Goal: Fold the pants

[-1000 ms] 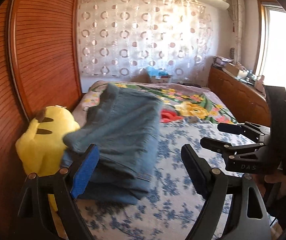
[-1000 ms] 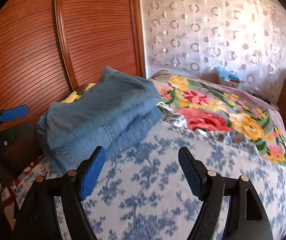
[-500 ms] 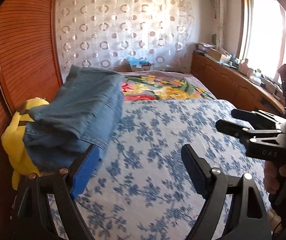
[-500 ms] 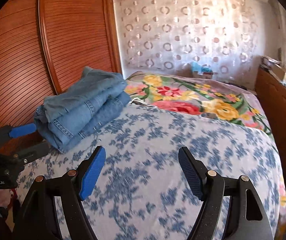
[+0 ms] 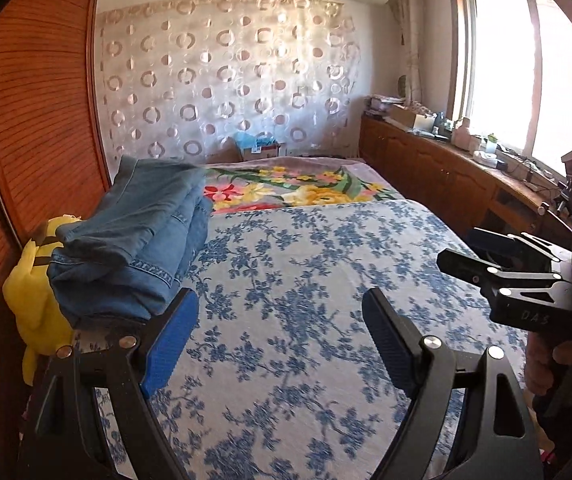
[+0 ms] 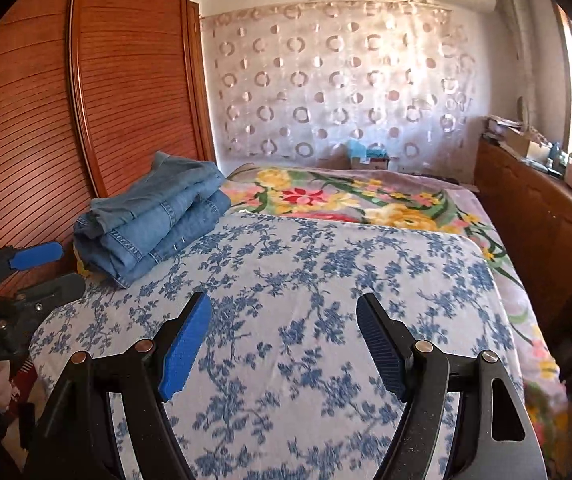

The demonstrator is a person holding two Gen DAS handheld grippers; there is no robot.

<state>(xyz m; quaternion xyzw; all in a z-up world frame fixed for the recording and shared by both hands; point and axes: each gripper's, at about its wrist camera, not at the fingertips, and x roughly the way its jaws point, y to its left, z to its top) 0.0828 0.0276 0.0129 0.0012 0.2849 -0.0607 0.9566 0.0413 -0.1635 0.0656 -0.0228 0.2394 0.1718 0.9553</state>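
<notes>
- Left gripper: jaws spread wide, nothing between them, over the bed.
- Right gripper: likewise released and empty.
- Pants: folded denim stack at the bed's left edge, against the wardrobe, beside a yellow plush toy.
- Status: folding looks complete; nothing evidently left.

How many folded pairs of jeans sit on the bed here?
At least 2, stacked in one pile of jeans at the bed's left edge by the wooden wardrobe, partly over a yellow plush toy. More layers may be hidden inside the pile.
</notes>
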